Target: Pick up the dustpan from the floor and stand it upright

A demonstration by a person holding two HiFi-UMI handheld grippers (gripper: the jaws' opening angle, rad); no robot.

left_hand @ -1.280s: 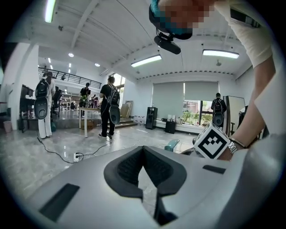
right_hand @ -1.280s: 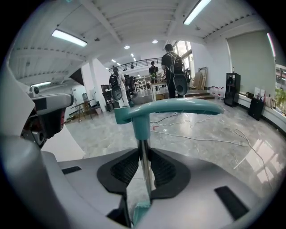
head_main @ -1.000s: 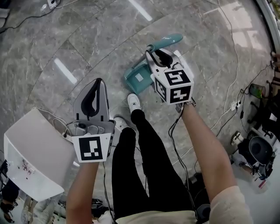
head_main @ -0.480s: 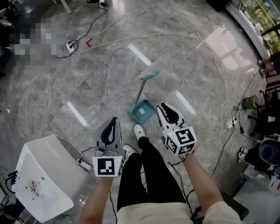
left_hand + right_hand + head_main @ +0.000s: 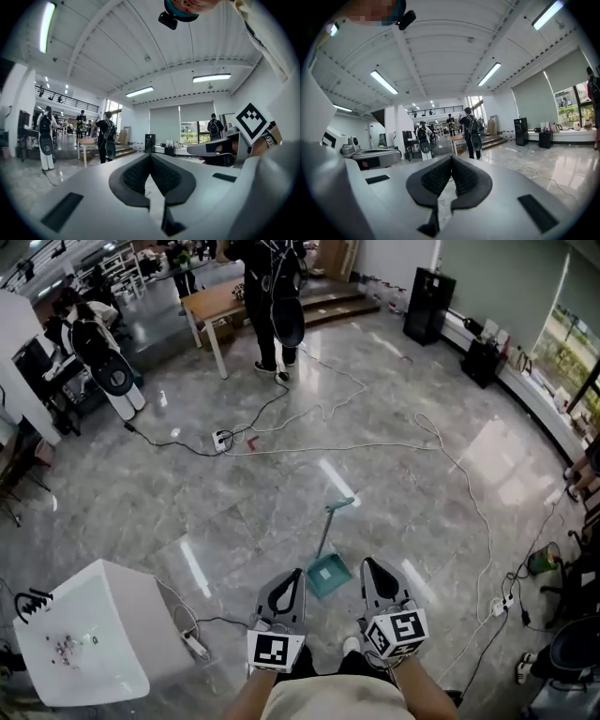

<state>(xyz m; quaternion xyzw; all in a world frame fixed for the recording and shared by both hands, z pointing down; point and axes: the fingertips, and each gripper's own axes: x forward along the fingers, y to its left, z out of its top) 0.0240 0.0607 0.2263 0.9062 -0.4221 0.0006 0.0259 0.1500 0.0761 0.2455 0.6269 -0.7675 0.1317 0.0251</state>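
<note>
The teal dustpan point(image 5: 328, 575) rests on the grey marble floor just ahead of both grippers. Its thin handle point(image 5: 330, 531) rises up and away from me, so it appears upright. No gripper touches it. My left gripper point(image 5: 289, 577) is held up to the pan's left, jaws shut and empty point(image 5: 150, 157). My right gripper point(image 5: 372, 568) is to the pan's right, also shut with nothing between its pads point(image 5: 451, 159). Both point roughly level across the room. The dustpan does not show in either gripper view.
A white box point(image 5: 84, 634) stands at my left, with a power strip point(image 5: 195, 645) beside it. Cables point(image 5: 375, 444) trail across the floor. A wooden table point(image 5: 211, 301) and several people stand at the back. Black speakers point(image 5: 427, 304) line the right wall.
Both grippers have lifted well away from the floor and off the dustpan. The right gripper, earlier over the handle, is now clear of it. The head view has risen, showing the room.
</note>
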